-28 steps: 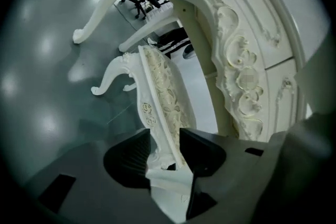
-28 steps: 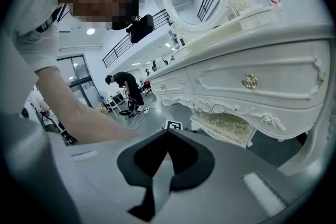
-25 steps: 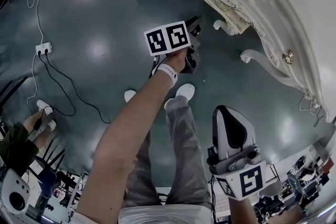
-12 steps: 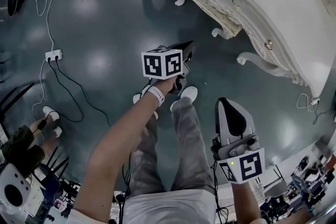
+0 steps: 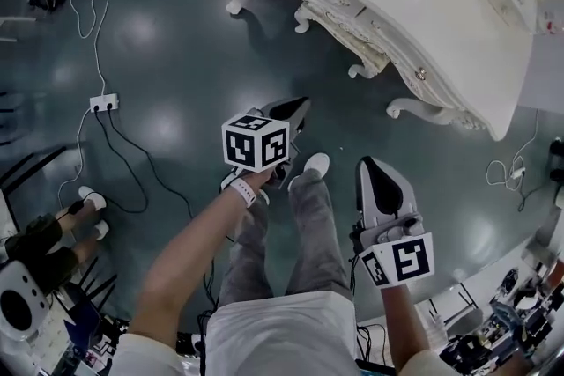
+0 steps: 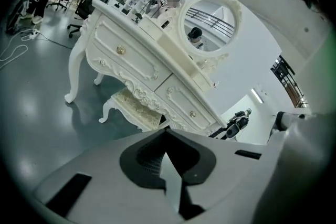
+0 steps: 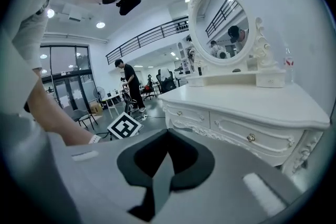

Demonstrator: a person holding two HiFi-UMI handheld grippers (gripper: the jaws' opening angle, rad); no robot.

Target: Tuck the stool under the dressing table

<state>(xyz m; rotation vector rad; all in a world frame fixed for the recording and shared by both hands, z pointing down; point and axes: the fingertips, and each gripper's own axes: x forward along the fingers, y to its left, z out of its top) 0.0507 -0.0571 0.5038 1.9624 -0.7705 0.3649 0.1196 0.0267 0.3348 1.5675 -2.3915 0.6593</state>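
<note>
The white carved dressing table point(image 5: 397, 4) fills the top of the head view. The stool is pushed in under it, and only its curled legs point(image 5: 306, 15) stick out there. In the left gripper view its cushioned seat point(image 6: 134, 107) sits below the drawers point(image 6: 131, 55). My left gripper point(image 5: 295, 106) hangs over the floor in front of the table, shut and holding nothing, with its jaws point(image 6: 165, 131) meeting at the tip. My right gripper point(image 5: 368, 165) is lower right, closer to my body, also shut and holding nothing point(image 7: 168, 131). Both are away from the stool.
My own legs and white shoes point(image 5: 313, 163) stand on the grey floor between the grippers. A power strip point(image 5: 103, 104) with trailing cables lies to the left. Another person's shoes point(image 5: 88, 200) are at the left edge. An oval mirror point(image 7: 220, 26) stands on the table top.
Both grippers have risen and drawn back from the table toward my body. The left one rolled, turning another cube face up. More of the table top shows now.
</note>
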